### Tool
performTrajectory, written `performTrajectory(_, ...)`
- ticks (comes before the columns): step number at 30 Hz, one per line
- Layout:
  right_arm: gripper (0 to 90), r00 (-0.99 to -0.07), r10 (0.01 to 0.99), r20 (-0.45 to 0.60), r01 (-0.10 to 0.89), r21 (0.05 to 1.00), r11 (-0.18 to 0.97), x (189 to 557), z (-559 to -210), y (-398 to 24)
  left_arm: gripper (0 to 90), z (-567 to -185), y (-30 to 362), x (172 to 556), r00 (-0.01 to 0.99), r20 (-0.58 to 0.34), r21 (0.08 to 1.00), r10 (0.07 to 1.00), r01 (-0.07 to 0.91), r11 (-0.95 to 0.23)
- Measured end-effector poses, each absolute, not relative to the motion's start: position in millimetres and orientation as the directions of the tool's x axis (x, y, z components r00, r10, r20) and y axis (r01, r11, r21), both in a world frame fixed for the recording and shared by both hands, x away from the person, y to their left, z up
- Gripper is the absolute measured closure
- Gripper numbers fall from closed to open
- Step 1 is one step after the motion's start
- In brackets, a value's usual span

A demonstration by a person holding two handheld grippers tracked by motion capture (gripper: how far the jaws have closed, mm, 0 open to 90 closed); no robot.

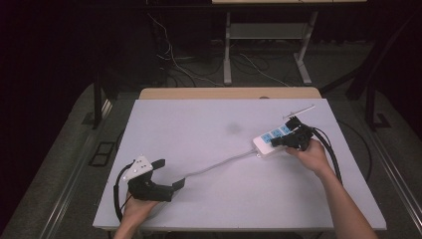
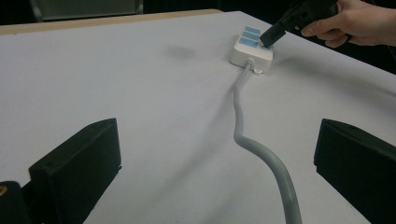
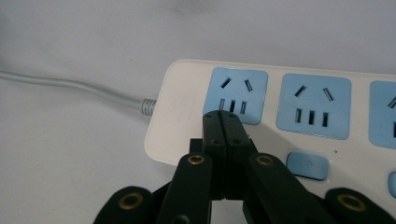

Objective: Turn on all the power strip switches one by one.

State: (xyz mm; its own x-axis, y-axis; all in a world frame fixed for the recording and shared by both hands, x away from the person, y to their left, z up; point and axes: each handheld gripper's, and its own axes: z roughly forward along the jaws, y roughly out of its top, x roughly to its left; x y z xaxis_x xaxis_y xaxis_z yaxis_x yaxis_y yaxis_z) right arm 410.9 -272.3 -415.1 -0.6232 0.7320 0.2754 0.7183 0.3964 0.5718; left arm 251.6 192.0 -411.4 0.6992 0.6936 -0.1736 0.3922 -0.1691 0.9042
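We've got the right gripper (image 3: pixel 222 122) pressed closed, tips over the power strip (image 3: pixel 280 107) beside its switch (image 3: pixel 307 164) — likely a press next — left gripper (image 2: pixel 215 158) wide open astride the cable (image 2: pixel 261 154).

A pale grey-white tabletop (image 1: pixel 199 149) stands in a dim room, lit from above so that its surface is the brightest thing in sight; a strip of light wood edge (image 1: pixel 229 93) runs along its far side. Around it the floor (image 1: pixel 64 164) is grey carpet, with a dark metal rail (image 1: pixel 74 184) running along the left and another (image 1: pixel 393 164) on the right. Beyond the far edge stands a second desk on white metal legs (image 1: pixel 227 50), with loose cables (image 1: pixel 174 59) trailing over the floor beneath it. The walls behind and to both sides fall away into near-black darkness.
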Motion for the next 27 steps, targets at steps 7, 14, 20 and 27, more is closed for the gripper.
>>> performTrajectory(7, 90.0, -0.630, 0.720, 0.292, 0.714, 0.583, 0.388, 411.2, -417.8, -275.5, 0.0, -411.5, 192.5, 251.7, 0.700, -0.174, 0.904, 0.693, 0.393, -0.169)
performTrajectory(14, 90.0, -0.644, 0.712, 0.278, 0.704, 0.581, 0.409, 411.9, -417.6, -274.4, 0.0, -411.5, 191.8, 251.1, 0.701, -0.175, 0.904, 0.692, 0.392, -0.169)
performTrajectory(20, 90.0, -0.649, 0.705, 0.285, 0.700, 0.587, 0.407, 412.5, -419.2, -275.7, 0.0, -411.5, 192.2, 251.3, 0.700, -0.176, 0.904, 0.692, 0.393, -0.169)
performTrajectory(27, 90.0, -0.657, 0.702, 0.275, 0.696, 0.580, 0.423, 412.0, -419.6, -273.6, 0.0, -411.5, 191.6, 250.9, 0.702, -0.177, 0.904, 0.690, 0.394, -0.169)
